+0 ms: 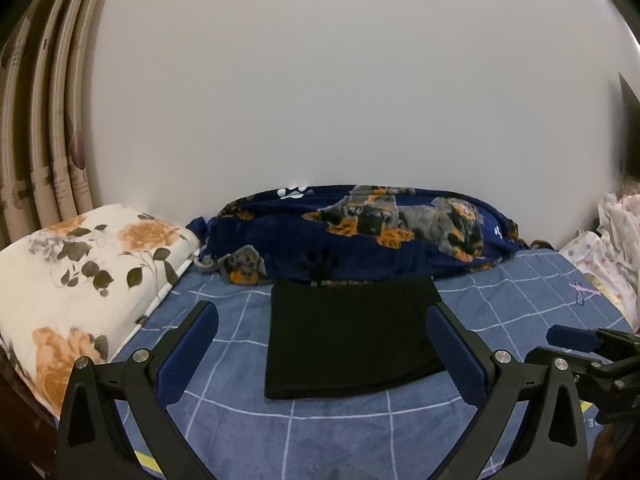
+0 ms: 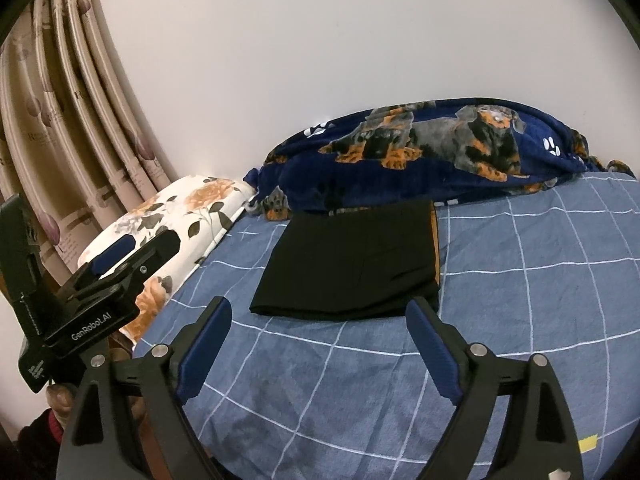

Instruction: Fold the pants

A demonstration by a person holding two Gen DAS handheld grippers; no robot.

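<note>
Black pants point(image 1: 348, 336) lie folded into a flat rectangle on the blue checked bed sheet point(image 1: 344, 432), also in the right wrist view point(image 2: 352, 264), where an orange stripe runs along their right edge. My left gripper point(image 1: 322, 320) is open and empty, held above the sheet just in front of the pants. My right gripper point(image 2: 320, 316) is open and empty, in front of the pants' near edge. Each gripper shows at the side of the other's view, the right one point(image 1: 580, 340) and the left one point(image 2: 132, 252).
A navy dog-print blanket point(image 1: 360, 232) lies bunched along the wall behind the pants. A floral pillow point(image 1: 80, 280) sits at the left by the curtains point(image 1: 36, 140). Pale dotted bedding point(image 1: 608, 248) lies at the right. White wall behind.
</note>
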